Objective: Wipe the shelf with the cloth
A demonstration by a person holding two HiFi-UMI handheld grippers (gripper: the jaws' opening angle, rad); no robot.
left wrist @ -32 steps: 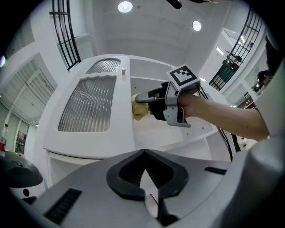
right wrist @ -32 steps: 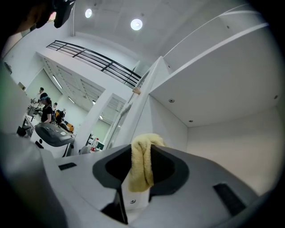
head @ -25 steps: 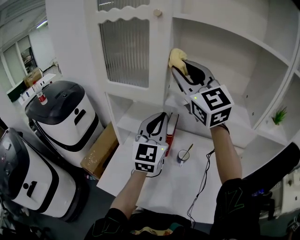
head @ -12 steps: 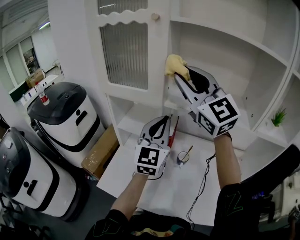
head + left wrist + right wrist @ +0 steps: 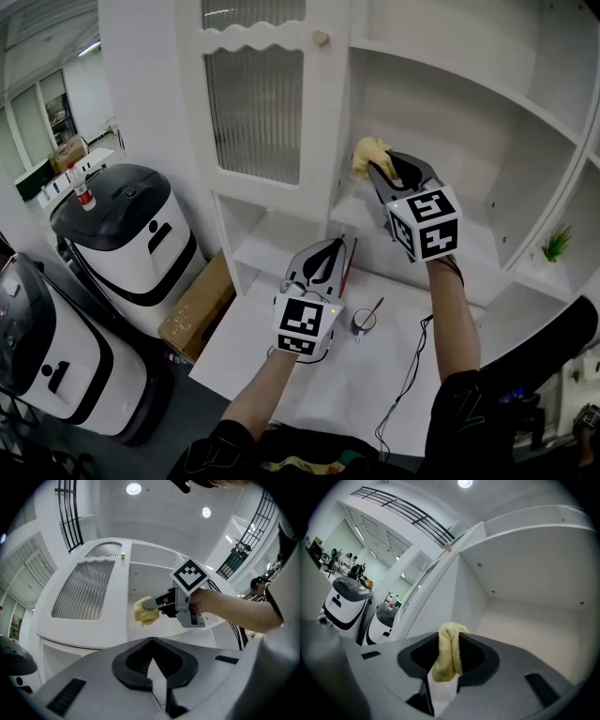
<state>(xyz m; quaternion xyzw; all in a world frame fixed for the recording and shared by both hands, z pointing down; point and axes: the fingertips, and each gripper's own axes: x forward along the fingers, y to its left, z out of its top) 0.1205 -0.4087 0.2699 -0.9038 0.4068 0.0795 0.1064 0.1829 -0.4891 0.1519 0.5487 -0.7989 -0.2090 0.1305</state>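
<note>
1. Holding the yellow cloth (image 5: 368,153) pinched in the right tongs (image 5: 377,169), clamped on its folded middle, just right of centre in the upper half of the head view.
2. Set at the left inner wall of the open shelf (image 5: 483,253) compartment, just right of the ribbed-glass door (image 5: 255,112). Hard to tell whether actually pressing on the wall or only close to it.
3. Lower and slightly further right than a second ago: then fairly high beneath the knob (image 5: 321,37), now well below it and nearer the shelf board.
4. Probably a downward wiping stroke along that wall, so wiping already under way. The board itself likely still to do.
5. Left tongs (image 5: 330,246) closed on nothing, idling low at the frame's centre above the table (image 5: 309,384). Near a red object (image 5: 345,267) and a small cup (image 5: 364,320), and hardly shifted over the same second, so no part in the wiping for now.
</note>
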